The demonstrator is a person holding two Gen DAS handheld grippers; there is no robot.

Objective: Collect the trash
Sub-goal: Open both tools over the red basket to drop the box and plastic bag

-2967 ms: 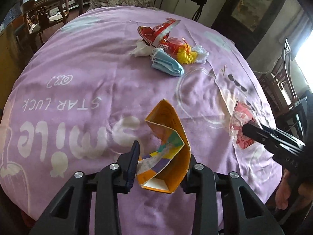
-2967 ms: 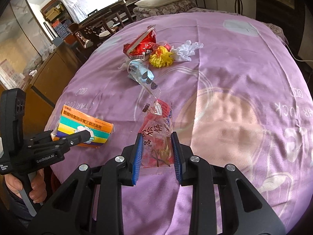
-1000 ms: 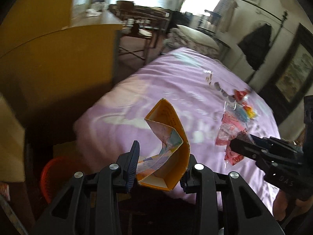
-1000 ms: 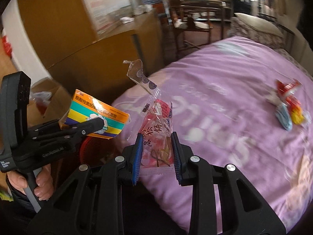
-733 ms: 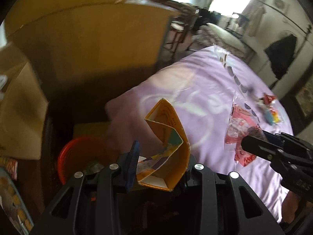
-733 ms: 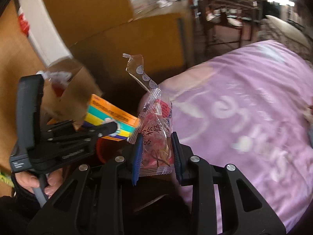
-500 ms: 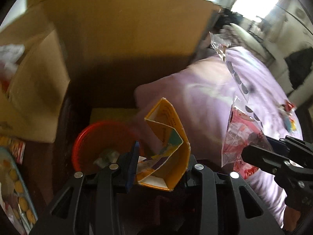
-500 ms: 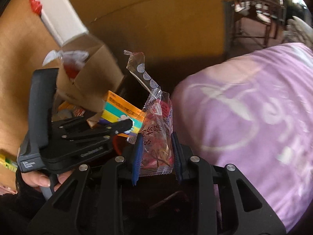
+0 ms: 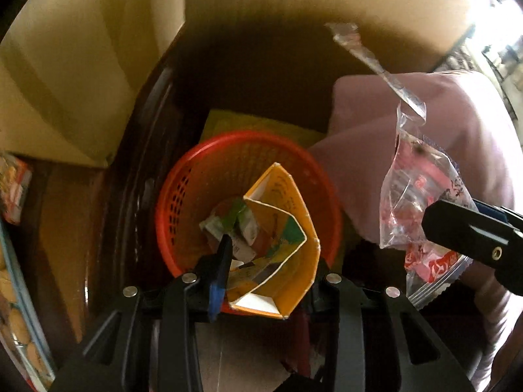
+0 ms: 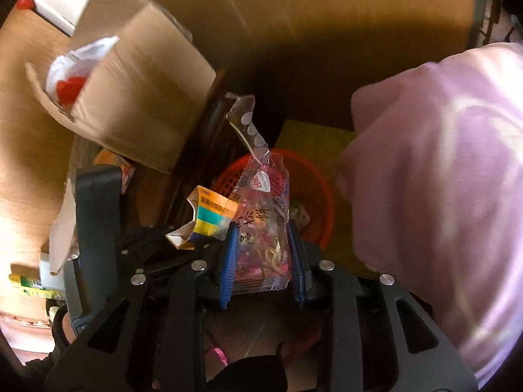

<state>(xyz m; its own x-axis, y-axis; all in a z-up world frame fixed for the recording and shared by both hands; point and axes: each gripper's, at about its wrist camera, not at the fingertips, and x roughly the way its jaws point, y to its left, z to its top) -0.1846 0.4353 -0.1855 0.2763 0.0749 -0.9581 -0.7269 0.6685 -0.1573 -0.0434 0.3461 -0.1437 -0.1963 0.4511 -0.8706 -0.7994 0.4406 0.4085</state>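
Left wrist view first, and we are looking straight down at the red basket (image 9: 183, 196) on the floor. Our left gripper (image 9: 268, 261) has its fingers clamped on the orange carton (image 9: 287, 228), squashed flat and bent, hanging right over the basket's mouth. Down inside the basket we see a crumpled green and white wrapper (image 9: 228, 222) already lying at the bottom. Off to the right, the right gripper (image 9: 470, 238) pokes in with the clear snack bag (image 9: 421, 196) pinched in its fingers, beside the basket rim, its torn strip sticking up. Behind it hangs the purple cloth (image 9: 451, 114) off the worktop's edge. A cardboard box (image 9: 81, 65) fills the upper left.

Over to the right wrist view: our right gripper (image 10: 261, 261) has its blue-padded fingers (image 10: 228, 261) closed on the snack bag (image 10: 261, 222), red print showing, held above the red basket (image 10: 313, 176). Just to the left the orange carton (image 10: 209, 219) sits in the left gripper (image 10: 157, 248), touching the bag's edge. The cardboard box (image 10: 140, 98) stands upper left, the purple cloth (image 10: 441, 179) drapes at right.
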